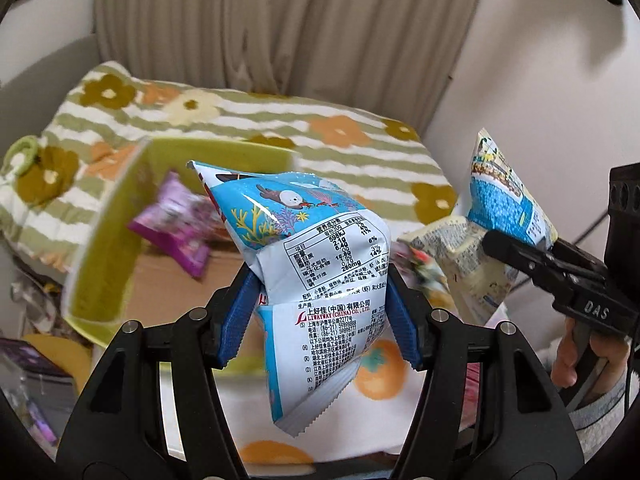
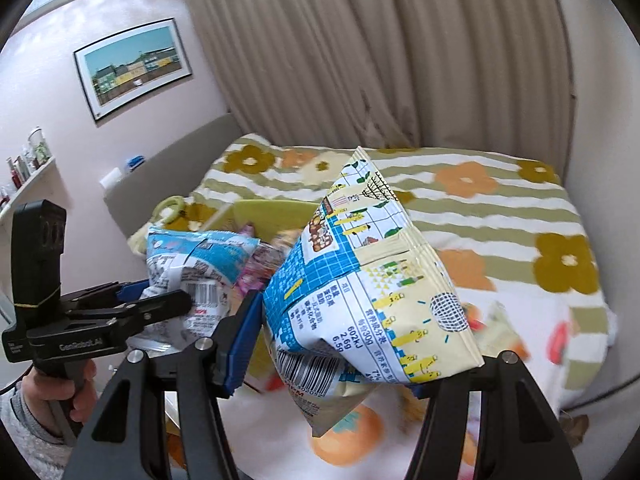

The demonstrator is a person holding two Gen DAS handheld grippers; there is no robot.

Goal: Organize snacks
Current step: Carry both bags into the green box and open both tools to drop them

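My left gripper (image 1: 320,304) is shut on a blue and white snack bag (image 1: 316,264), held in the air over the bed; the same bag (image 2: 196,276) shows in the right wrist view at left, with the left gripper (image 2: 176,304) clamped on it. My right gripper (image 2: 340,340) is shut on a cream and blue snack bag (image 2: 376,288), which hides its right finger. In the left wrist view that cream bag (image 1: 500,216) hangs at the right in the right gripper (image 1: 504,248). A green box (image 1: 120,240) with a purple packet (image 1: 180,228) inside lies ahead.
A flowered, striped bedspread (image 2: 500,208) covers the bed, with a curtain (image 2: 360,60) behind it. A white cloth with orange fruit prints (image 1: 376,372) lies below the bags. A shelf with bottles (image 2: 28,164) and a framed picture (image 2: 132,68) are on the left wall. A person's hand (image 2: 52,396) holds the left gripper's handle.
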